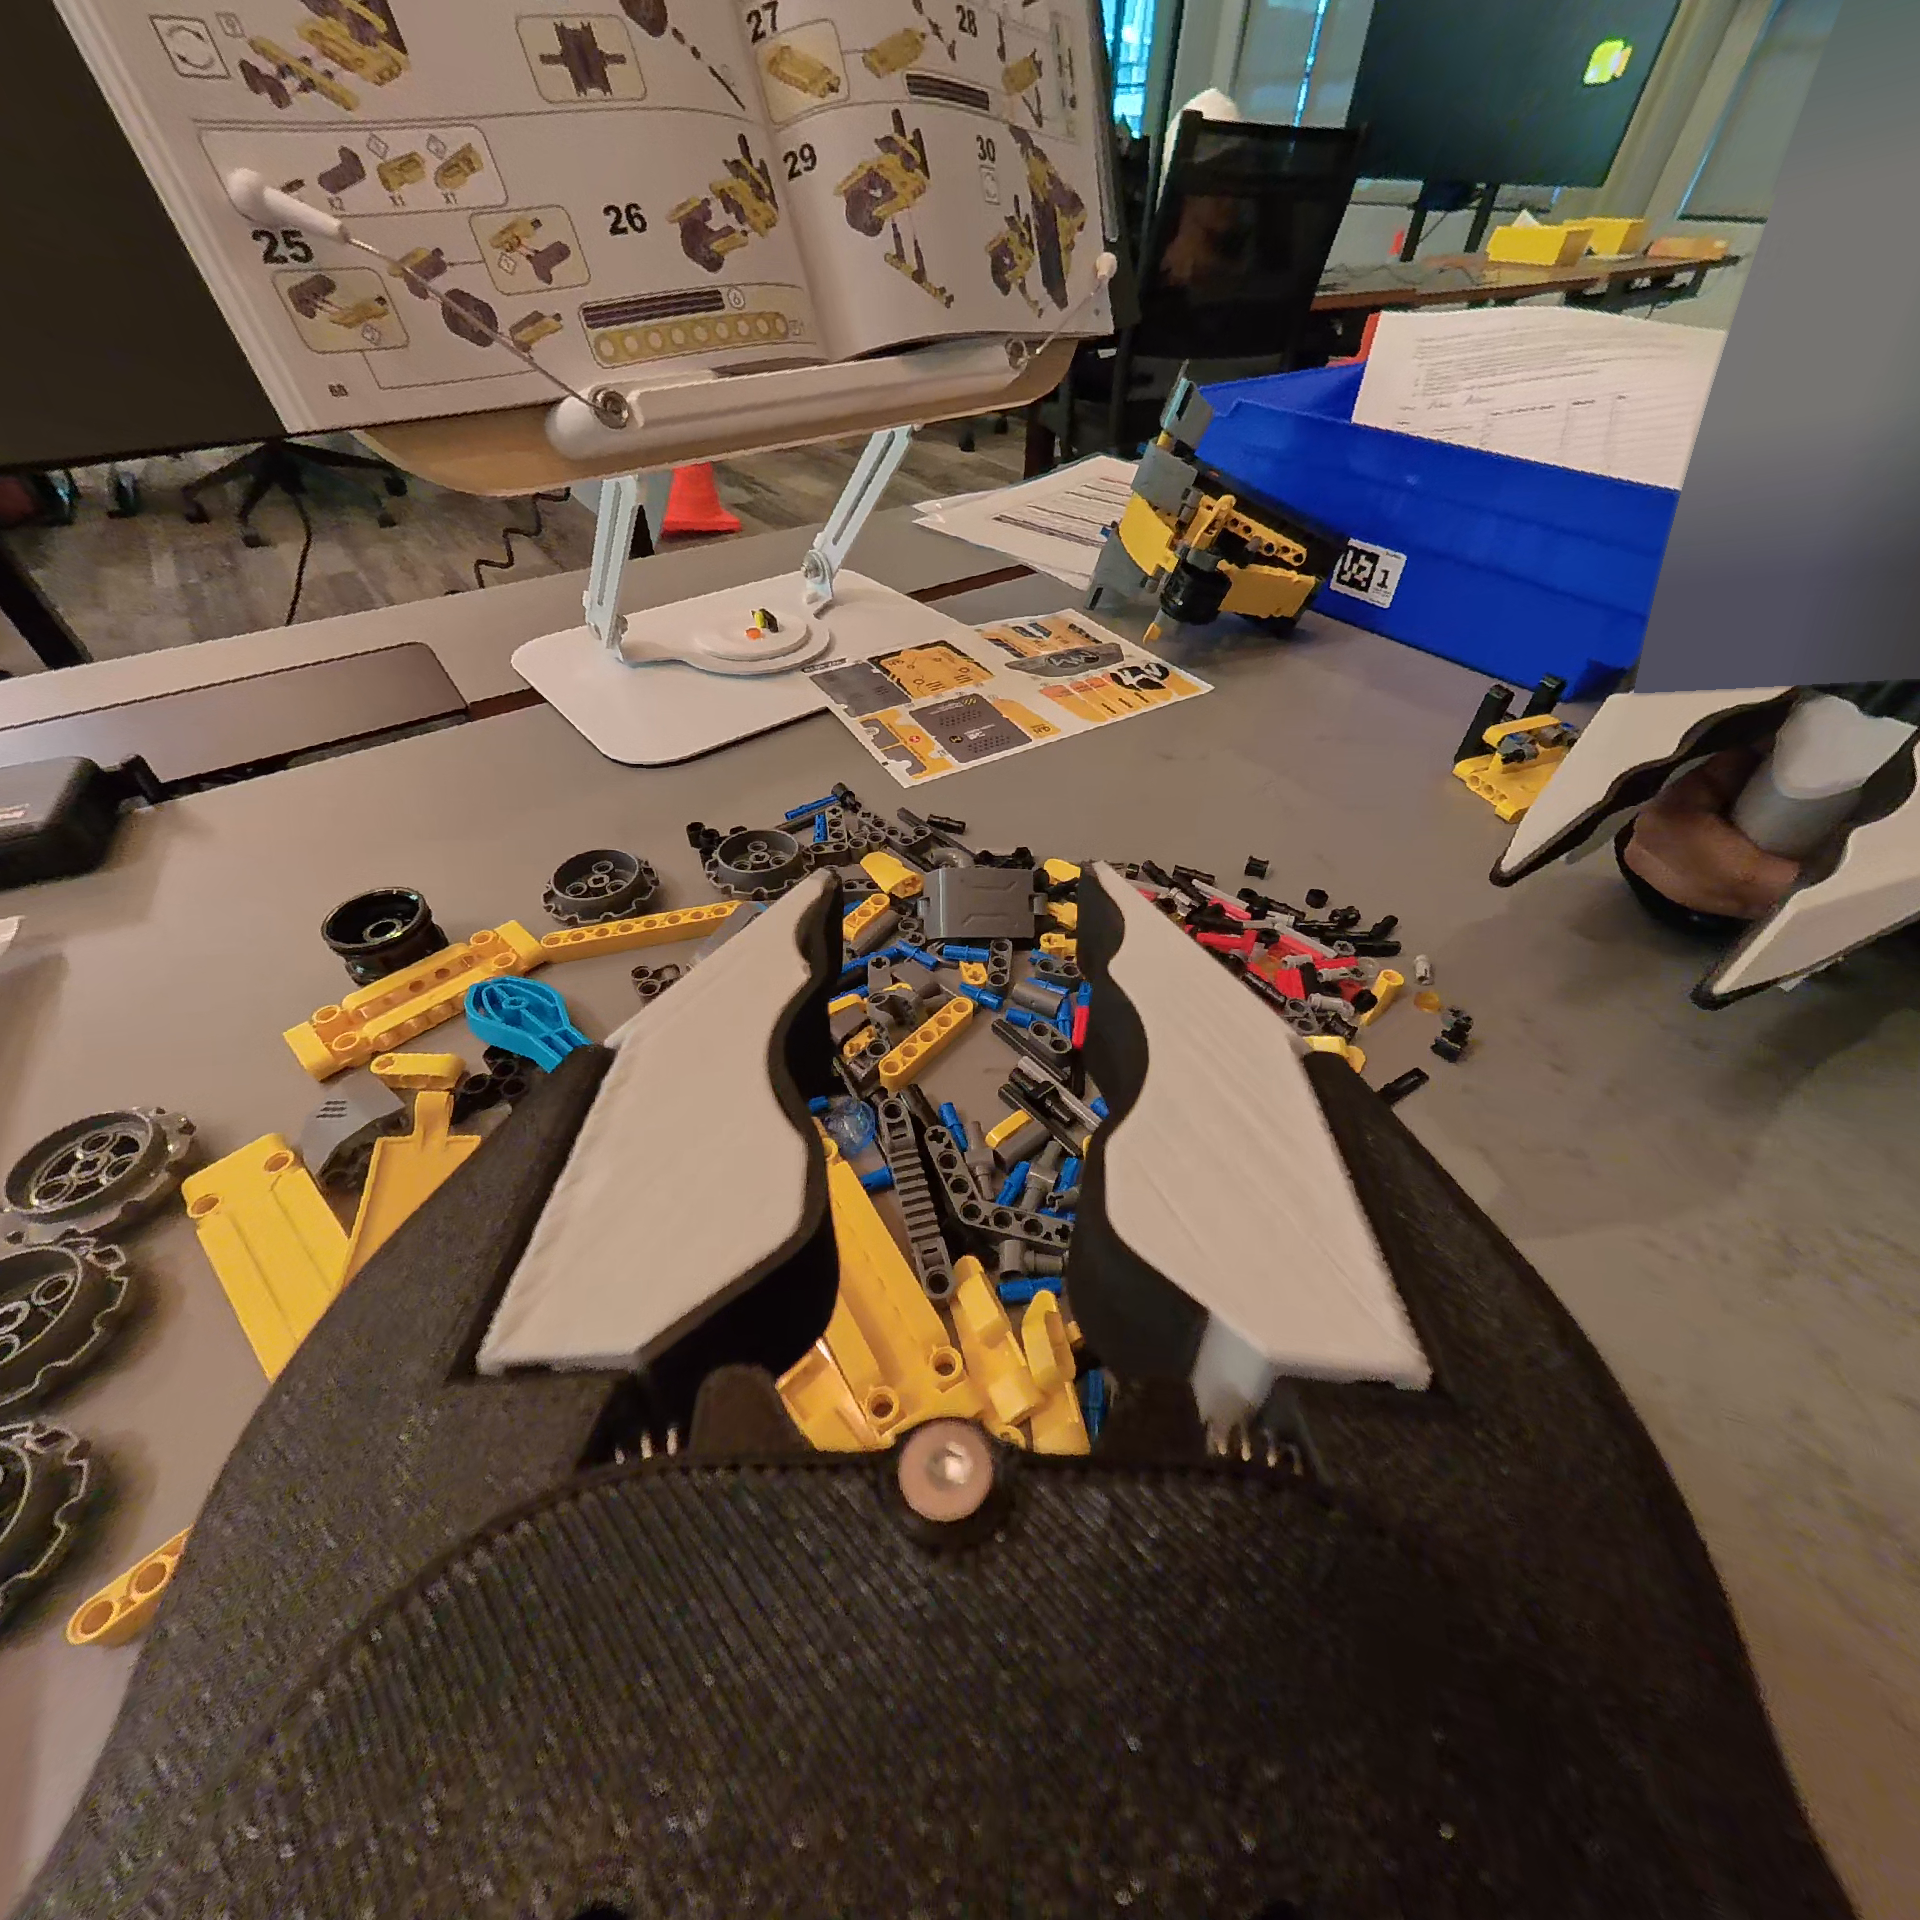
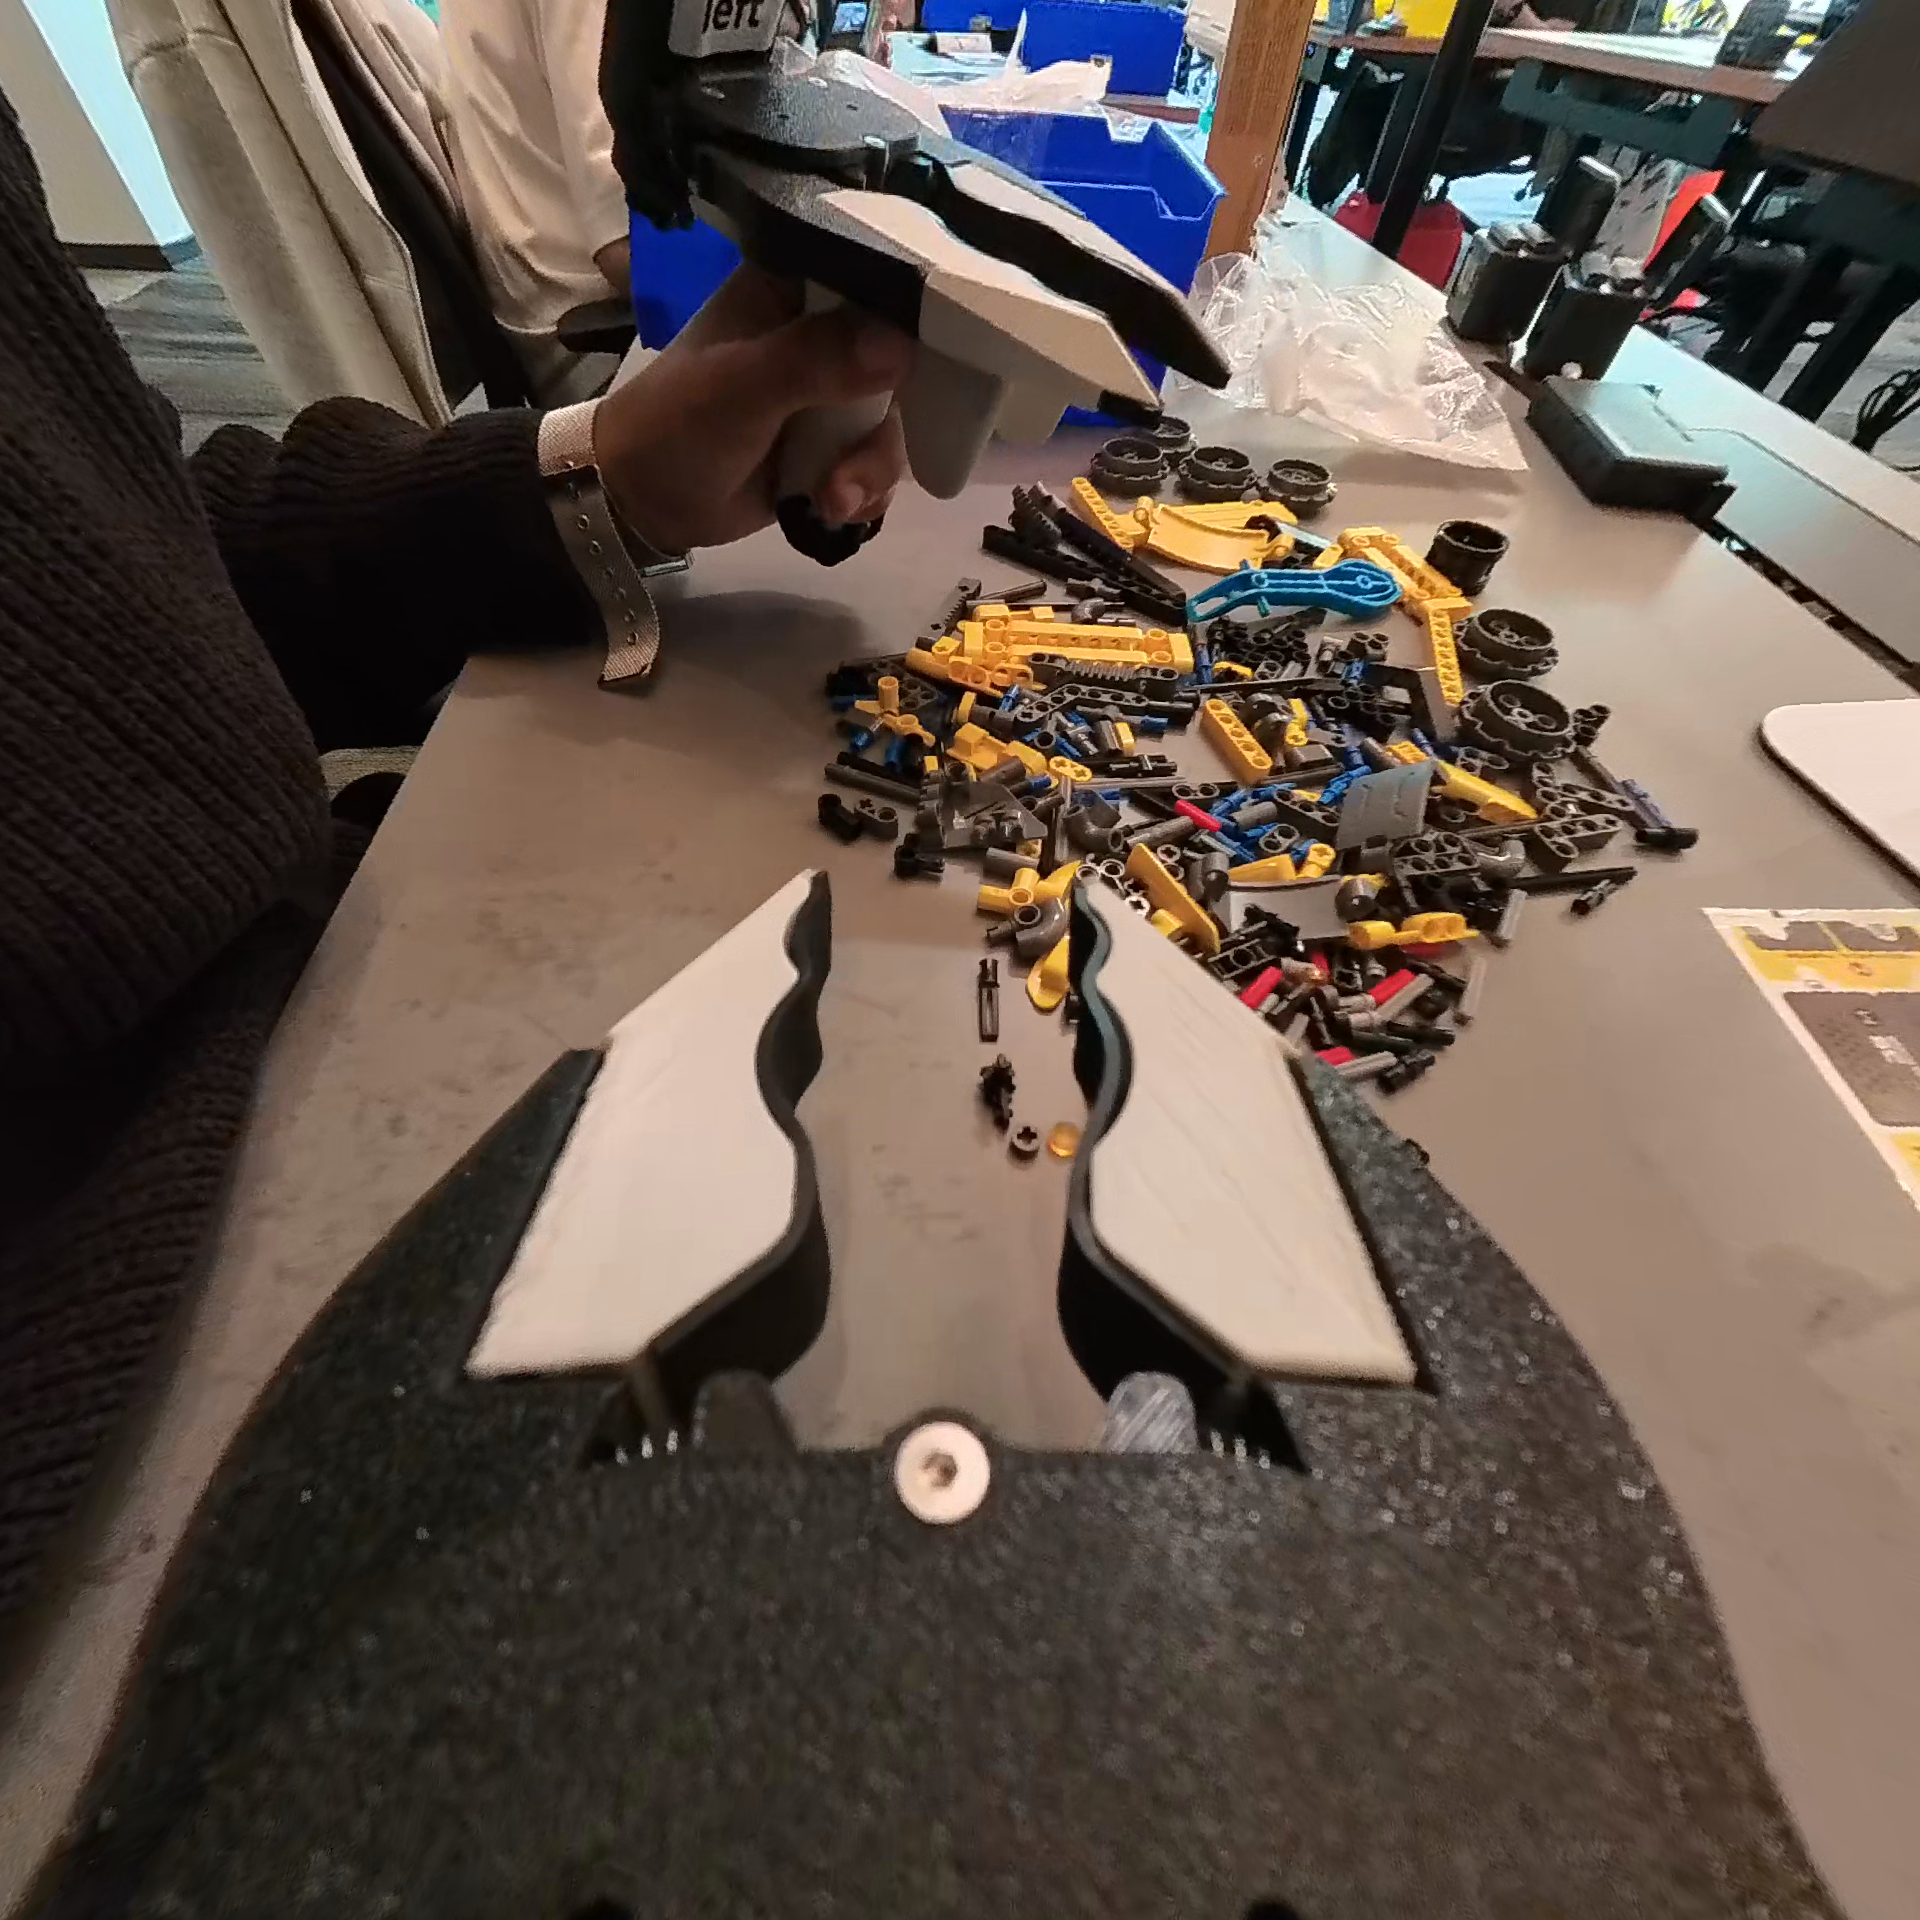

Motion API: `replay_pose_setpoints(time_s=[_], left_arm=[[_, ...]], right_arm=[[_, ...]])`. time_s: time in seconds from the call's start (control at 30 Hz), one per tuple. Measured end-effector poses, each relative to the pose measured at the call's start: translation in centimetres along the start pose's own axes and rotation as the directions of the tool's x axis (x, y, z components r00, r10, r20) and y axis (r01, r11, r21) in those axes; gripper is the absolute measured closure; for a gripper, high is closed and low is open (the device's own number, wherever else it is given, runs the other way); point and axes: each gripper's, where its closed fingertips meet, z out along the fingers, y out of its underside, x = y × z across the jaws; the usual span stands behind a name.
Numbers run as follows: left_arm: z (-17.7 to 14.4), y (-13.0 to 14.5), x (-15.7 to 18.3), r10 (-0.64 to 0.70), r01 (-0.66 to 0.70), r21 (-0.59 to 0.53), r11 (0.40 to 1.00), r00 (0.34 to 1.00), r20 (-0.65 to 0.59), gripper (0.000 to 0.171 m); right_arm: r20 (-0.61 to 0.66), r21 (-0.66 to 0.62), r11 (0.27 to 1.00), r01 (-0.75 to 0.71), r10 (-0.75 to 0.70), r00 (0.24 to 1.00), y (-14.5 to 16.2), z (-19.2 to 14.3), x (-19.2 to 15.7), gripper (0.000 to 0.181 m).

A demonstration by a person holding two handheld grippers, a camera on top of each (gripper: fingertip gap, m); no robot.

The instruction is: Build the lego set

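Note:
A heap of loose building-toy parts (image 1: 966, 1039), yellow, black, grey, blue and red, lies on the grey table (image 1: 1558, 1195). My left gripper (image 1: 956, 883) is open and empty, hovering above the heap. The heap also shows in the right wrist view (image 2: 1247, 748). My right gripper (image 2: 951, 899) is open and empty, low over the table at the heap's near edge, with a few small black pins (image 2: 987, 997) between its fingers. The left gripper shows there too (image 2: 1039, 291), held by a hand above the heap. The right gripper shows at the right of the left wrist view (image 1: 1621, 914).
An open instruction booklet (image 1: 644, 197) rests on a white stand (image 1: 707, 665) behind the heap. A sticker sheet (image 1: 1008, 691), a part-built yellow model (image 1: 1205, 540), a blue bin (image 1: 1455, 499) and black wheels (image 1: 62, 1247) lie around. A sleeved arm (image 2: 156, 727) is at left.

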Motion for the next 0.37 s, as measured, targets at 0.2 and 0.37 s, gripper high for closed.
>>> replay_pose_setpoints(time_s=[0.2,0.37], left_arm=[[0.05,0.05,-0.02,-0.007,0.007,-0.001,1.000,1.000,-0.001,0.128],[0.07,0.08,0.01,-0.011,0.011,-0.002,1.000,1.000,-0.004,0.126]], right_arm=[[0.003,-0.011,1.000,0.011,-0.011,1.000,0.14,0.10,-0.16,0.135],[0.003,-0.032,0.999,0.028,-0.028,1.000,0.41,0.31,-0.33,0.134]])
